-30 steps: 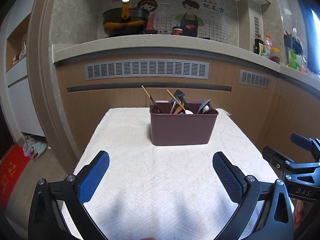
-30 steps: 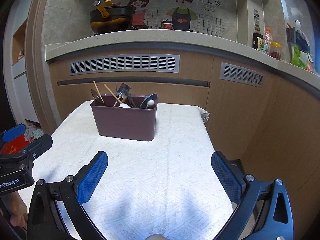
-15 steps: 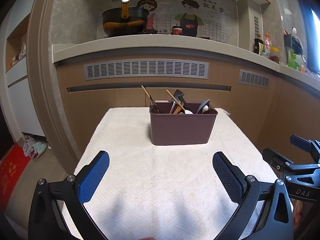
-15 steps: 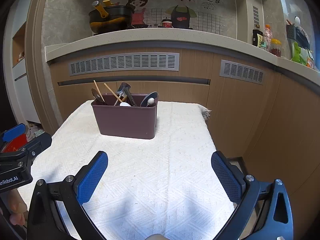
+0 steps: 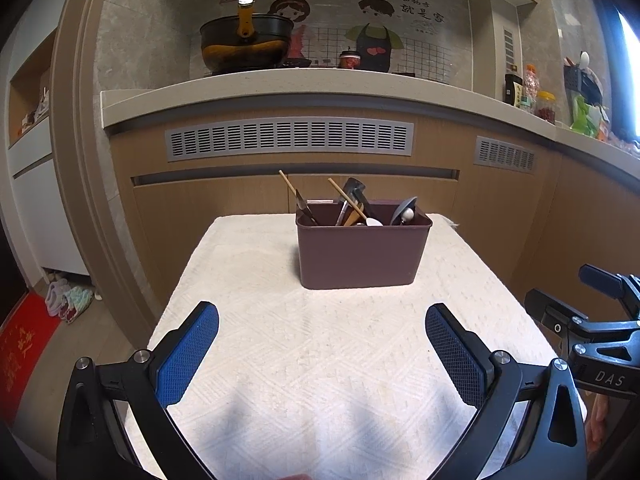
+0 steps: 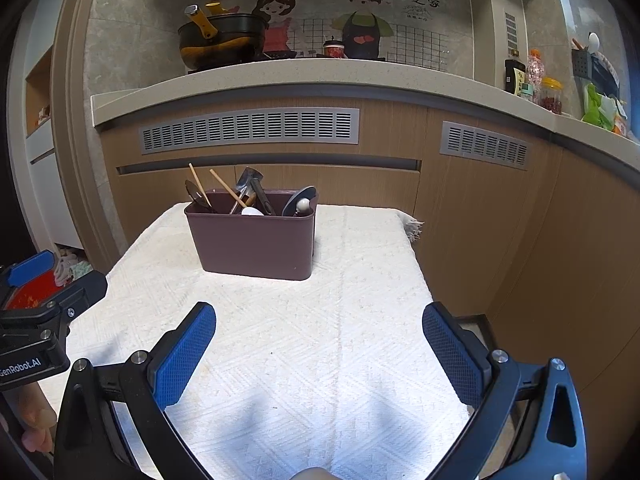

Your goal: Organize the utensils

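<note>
A dark maroon plastic utensil holder (image 5: 362,254) (image 6: 254,240) stands upright near the far edge of the cloth-covered table (image 5: 320,360) (image 6: 320,340). Several utensils lean inside it: wooden chopsticks (image 5: 347,198) (image 6: 227,188), a dark spatula (image 5: 353,190), a grey ladle (image 5: 404,209) (image 6: 301,199) and a white spoon (image 5: 374,222). My left gripper (image 5: 322,340) is open and empty, hovering over the near part of the table. My right gripper (image 6: 319,336) is open and empty too, to the right of the left one. Each gripper also shows at the edge of the other's view.
A wooden kitchen counter (image 5: 320,88) with grey vents rises just behind the table. On it sit a black wok (image 5: 246,46), bottles and jars (image 5: 532,96). The table's right edge drops to the floor (image 6: 472,320). A red mat (image 5: 24,356) lies on the floor at left.
Both views have shifted only slightly; the holder sits a touch higher in the right wrist view. Both grippers stay open and empty.
</note>
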The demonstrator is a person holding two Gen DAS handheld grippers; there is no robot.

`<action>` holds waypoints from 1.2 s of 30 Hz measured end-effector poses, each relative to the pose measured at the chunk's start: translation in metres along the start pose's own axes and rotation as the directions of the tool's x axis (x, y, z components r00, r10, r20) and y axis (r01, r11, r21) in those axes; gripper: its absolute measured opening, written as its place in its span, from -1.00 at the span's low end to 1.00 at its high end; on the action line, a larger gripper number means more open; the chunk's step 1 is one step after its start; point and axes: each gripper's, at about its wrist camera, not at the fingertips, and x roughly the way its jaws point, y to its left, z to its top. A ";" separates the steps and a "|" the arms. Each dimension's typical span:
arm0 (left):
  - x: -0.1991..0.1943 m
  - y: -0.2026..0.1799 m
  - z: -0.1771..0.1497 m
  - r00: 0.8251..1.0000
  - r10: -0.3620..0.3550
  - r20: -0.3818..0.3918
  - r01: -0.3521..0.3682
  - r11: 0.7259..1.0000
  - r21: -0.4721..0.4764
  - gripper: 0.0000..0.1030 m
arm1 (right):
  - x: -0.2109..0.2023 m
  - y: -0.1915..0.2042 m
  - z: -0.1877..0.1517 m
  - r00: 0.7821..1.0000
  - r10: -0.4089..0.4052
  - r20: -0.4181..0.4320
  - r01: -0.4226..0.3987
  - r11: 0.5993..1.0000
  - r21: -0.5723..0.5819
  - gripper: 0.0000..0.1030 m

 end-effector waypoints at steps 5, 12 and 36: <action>-0.001 -0.005 -0.001 1.000 0.000 -0.002 0.001 1.000 0.019 0.99 | -0.001 -0.001 0.001 1.000 0.001 0.002 -0.001 1.000 0.008 1.00; -0.001 -0.005 -0.002 1.000 -0.003 -0.004 0.003 1.000 0.020 0.99 | -0.002 -0.003 0.001 1.000 0.009 -0.002 -0.009 1.000 0.008 1.00; -0.004 -0.003 -0.010 1.000 -0.018 -0.026 0.018 1.000 0.001 0.99 | -0.006 -0.002 -0.001 1.000 0.023 0.003 -0.023 1.000 0.006 1.00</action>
